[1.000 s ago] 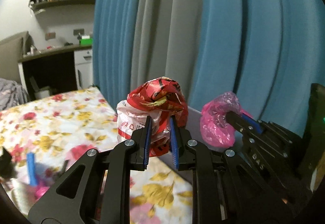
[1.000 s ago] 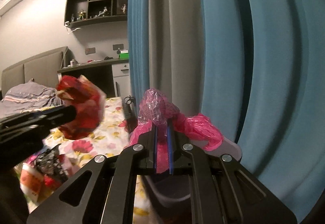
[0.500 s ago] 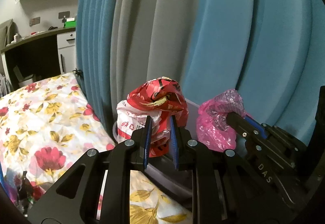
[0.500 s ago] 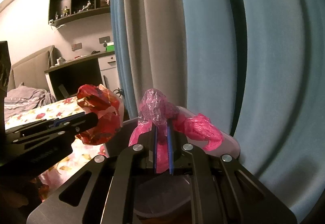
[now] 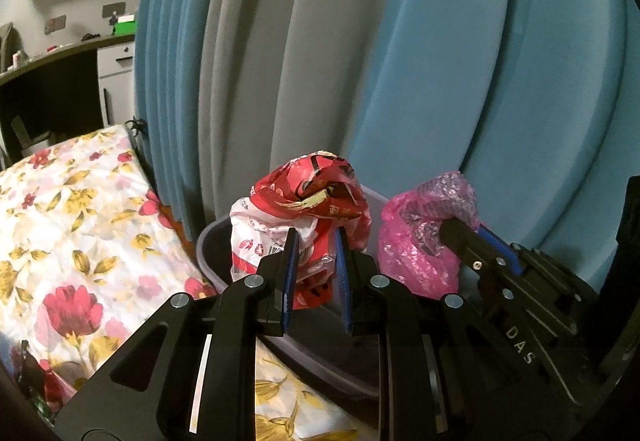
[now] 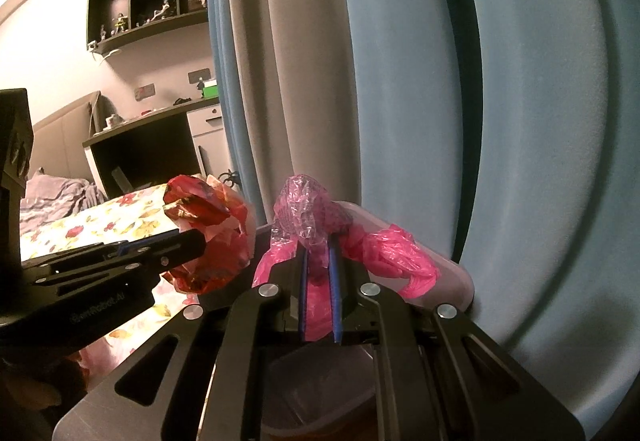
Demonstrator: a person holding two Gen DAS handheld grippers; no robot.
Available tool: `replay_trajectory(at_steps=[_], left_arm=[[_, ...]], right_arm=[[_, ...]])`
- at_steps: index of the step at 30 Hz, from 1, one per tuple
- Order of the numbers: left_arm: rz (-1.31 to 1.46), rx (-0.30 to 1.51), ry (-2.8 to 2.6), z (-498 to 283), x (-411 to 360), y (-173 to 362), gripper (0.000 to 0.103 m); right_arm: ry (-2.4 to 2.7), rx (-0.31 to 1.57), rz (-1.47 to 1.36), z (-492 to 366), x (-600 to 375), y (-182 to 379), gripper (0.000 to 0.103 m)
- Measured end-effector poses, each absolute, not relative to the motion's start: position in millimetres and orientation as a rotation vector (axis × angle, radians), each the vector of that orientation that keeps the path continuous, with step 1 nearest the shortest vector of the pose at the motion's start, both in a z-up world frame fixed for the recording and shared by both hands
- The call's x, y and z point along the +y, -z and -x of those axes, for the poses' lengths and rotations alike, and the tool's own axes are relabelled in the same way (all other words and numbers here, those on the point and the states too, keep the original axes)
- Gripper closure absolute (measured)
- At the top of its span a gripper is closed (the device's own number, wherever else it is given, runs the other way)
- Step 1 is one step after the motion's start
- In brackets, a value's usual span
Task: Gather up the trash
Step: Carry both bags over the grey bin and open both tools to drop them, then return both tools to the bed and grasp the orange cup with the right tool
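Two bundles hang over the grey plastic bin (image 5: 208,241): our left gripper (image 5: 314,261) jaws pinch the crumpled red-and-white plastic wrapper (image 5: 304,209), our right gripper (image 6: 319,265) jaws clamp the pink bubble-wrap wad (image 6: 308,213). Both look light, soft, slippery; bunched folds grip best. Blue curtain (image 5: 460,61) hangs beyond.

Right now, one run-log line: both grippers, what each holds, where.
left gripper: shut on red wrapper | right gripper: shut on pink bag | both above bin | nothing dropped yet
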State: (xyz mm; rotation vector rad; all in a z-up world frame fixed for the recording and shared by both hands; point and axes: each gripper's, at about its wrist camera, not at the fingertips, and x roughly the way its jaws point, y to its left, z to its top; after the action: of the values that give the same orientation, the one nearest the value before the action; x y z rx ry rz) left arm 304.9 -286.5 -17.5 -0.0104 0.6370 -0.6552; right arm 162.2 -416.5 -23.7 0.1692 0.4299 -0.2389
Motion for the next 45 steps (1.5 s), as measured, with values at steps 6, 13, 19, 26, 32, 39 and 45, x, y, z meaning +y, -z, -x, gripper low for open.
replay_trajectory(at_steps=[6, 13, 19, 26, 32, 39, 45], left_arm=[[0.014, 0.624, 0.621, -309.5, -281.2, 19.0, 0.033], [0.024, 0.564, 0.531, -308.9, -258.6, 11.5, 0.014], [0.013, 0.523, 0.482, -292.0, -243.4, 5.8, 0.008], [0.011, 0.497, 0.436, -262.5, -222.2, -0.8, 0.006], [0.001, 0.48, 0.4, -239.5, -202.7, -7.3, 0.006], [0.015, 0.455, 0.357, -207.7, -165.8, -12.2, 0.006], [0.035, 0.448, 0.279, -178.1, -117.6, -11.7, 0.006]], right_arm=[[0.25, 0.432, -0.175, -174.4, -415.4, 17.3, 0.07], [0.268, 0.428, -0.198, -168.6, -418.7, 17.9, 0.058], [0.279, 0.414, -0.204, -159.0, -414.8, 16.1, 0.039], [0.287, 0.393, -0.191, -148.1, -403.3, 10.8, 0.024], [0.291, 0.369, -0.193, -136.1, -392.3, 4.8, 0.017], [0.279, 0.354, -0.175, -123.4, -370.7, 0.5, 0.015], [0.223, 0.36, -0.172, -110.4, -338.5, -0.2, 0.015]])
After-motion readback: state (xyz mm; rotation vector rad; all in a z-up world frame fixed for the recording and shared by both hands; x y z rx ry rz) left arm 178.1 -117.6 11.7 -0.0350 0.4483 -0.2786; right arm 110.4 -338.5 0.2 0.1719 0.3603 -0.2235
